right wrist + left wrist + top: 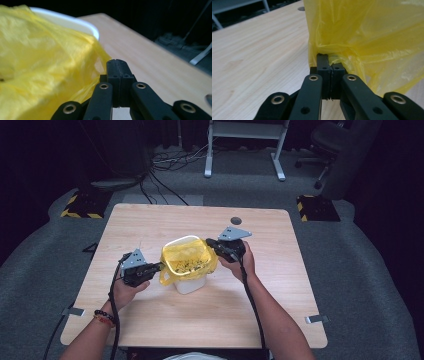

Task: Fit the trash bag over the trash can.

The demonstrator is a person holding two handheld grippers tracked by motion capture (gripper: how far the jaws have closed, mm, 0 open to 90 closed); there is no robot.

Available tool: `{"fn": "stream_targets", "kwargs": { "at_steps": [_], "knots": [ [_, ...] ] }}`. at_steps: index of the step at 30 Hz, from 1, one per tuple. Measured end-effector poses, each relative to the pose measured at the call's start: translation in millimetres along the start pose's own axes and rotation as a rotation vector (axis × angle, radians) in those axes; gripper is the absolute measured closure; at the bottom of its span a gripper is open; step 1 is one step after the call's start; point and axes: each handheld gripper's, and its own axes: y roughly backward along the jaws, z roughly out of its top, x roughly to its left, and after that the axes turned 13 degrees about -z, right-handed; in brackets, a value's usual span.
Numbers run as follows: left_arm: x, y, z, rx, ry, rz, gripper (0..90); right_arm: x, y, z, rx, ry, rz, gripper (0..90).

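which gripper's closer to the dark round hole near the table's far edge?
Right. The right gripper sits just below and left of the hole, at the yellow bag. The left gripper is across the bag, farther back.

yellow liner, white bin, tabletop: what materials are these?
Yellow liner: thin plastic film, looks translucent and glossy; it creases and light shows through.
White bin: likely moulded plastic, with a smooth rounded rim.
Tabletop: pale wood-grain surface, matt; whether laminate or solid wood isn't clear.
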Motion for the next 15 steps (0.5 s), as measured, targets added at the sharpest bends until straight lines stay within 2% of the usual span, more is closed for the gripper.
{"fn": "stream_targets", "kwargs": {
  "at_steps": [1, 2, 3, 4, 6, 8, 11, 15],
  "knots": [
    [-0.6, 5.5, 0.8, -0.033, -0.006, 0.019, 84.9, -1.5, 7.9, 4.8, -0.047, 0.003, -0.004, 90.0],
    [-0.6, 5.5, 0.8, -0.033, -0.006, 0.019, 84.7, -1.5, 7.9, 4.8, -0.047, 0.003, -0.004, 90.0],
    [1.1, 11.9, 1.5, -0.070, 0.000, 0.032, 84.8, -4.0, 14.3, 10.2, -0.078, 0.011, -0.019, 90.0],
    [2.8, 14.1, 1.7, -0.084, 0.009, 0.042, 84.8, -6.0, 16.1, 12.4, -0.088, 0.012, -0.022, 90.0],
    [8.1, 14.5, 1.6, -0.098, 0.044, 0.041, 85.7, -10.5, 15.6, 14.8, -0.094, 0.006, -0.035, 90.0],
    [12.1, 8.9, 0.8, -0.081, 0.067, 0.046, 85.6, -13.7, 9.6, 12.7, -0.081, -0.008, -0.023, 90.0],
    [16.2, -5.5, 0.5, -0.026, 0.084, 0.032, 86.2, -13.0, -3.2, 4.5, -0.034, -0.022, -0.007, 90.0],
    [20.7, -15.6, 4.8, -0.015, 0.113, 0.027, 86.8, -9.8, -15.3, -4.6, -0.003, -0.046, 0.009, 90.0]
  ]
}}
